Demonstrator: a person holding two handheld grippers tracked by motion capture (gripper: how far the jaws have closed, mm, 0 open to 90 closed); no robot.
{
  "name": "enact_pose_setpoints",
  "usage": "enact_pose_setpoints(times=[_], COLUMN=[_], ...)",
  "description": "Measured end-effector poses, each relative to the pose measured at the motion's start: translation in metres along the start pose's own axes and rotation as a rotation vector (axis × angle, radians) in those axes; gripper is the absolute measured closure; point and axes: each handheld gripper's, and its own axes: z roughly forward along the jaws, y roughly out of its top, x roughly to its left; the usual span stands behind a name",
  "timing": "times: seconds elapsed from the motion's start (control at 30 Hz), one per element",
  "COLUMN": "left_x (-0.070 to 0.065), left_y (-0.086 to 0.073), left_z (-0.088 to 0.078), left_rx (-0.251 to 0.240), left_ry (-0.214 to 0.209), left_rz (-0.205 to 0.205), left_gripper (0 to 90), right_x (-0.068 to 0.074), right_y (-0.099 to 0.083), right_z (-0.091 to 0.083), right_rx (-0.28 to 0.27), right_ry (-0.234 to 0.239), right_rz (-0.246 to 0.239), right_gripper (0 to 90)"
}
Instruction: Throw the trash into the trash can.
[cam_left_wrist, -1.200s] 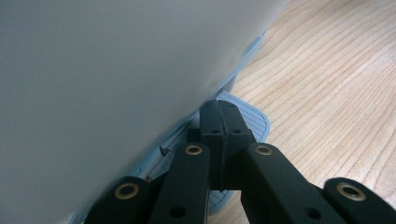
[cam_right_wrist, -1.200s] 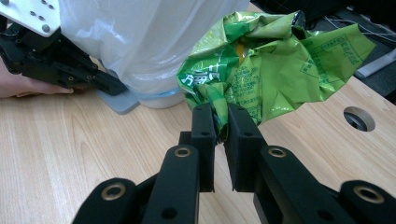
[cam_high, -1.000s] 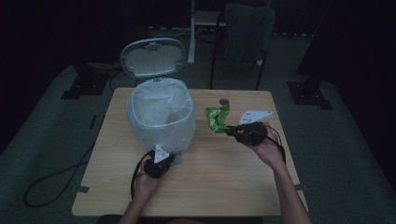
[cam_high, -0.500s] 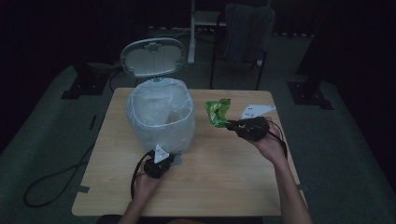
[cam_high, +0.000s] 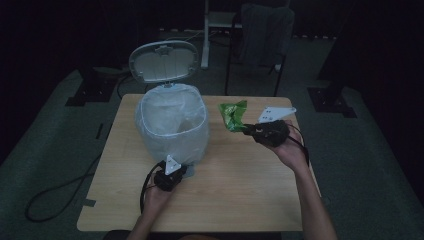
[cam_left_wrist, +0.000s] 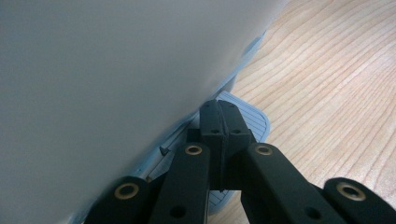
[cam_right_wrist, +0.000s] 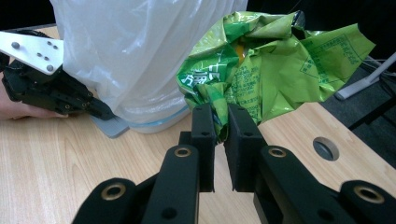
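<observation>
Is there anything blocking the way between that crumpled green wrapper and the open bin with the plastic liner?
Nothing visible blocks it. The crumpled green wrapper hangs pinched in the right gripper above the wooden table, just beside the white bin lined with a clear plastic bag. The bin's grey lid stands open, with the left gripper on the pedal.

Premises present as a darkened recording lab or studio. A bare wooden table (cam_high: 240, 190) stands on grey carpet; black stand bases (cam_high: 332, 97) flank its far corners, a cable (cam_high: 55, 192) trails to its left, and a chair (cam_high: 262, 37) sits behind it.
</observation>
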Motion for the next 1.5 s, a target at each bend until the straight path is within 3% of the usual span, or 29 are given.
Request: enact_pose_setpoints(times=[1.5], left_x=[0.000], left_y=[0.000], left_z=[0.000], left_rx=[-0.001], left_ry=[0.000], left_rz=[-0.001], left_gripper=[90.0], right_x=[0.002], right_y=[0.051], right_z=[0.000], right_rx=[-0.036], right_ry=[0.005], right_rz=[-0.091], right_gripper=[81.8])
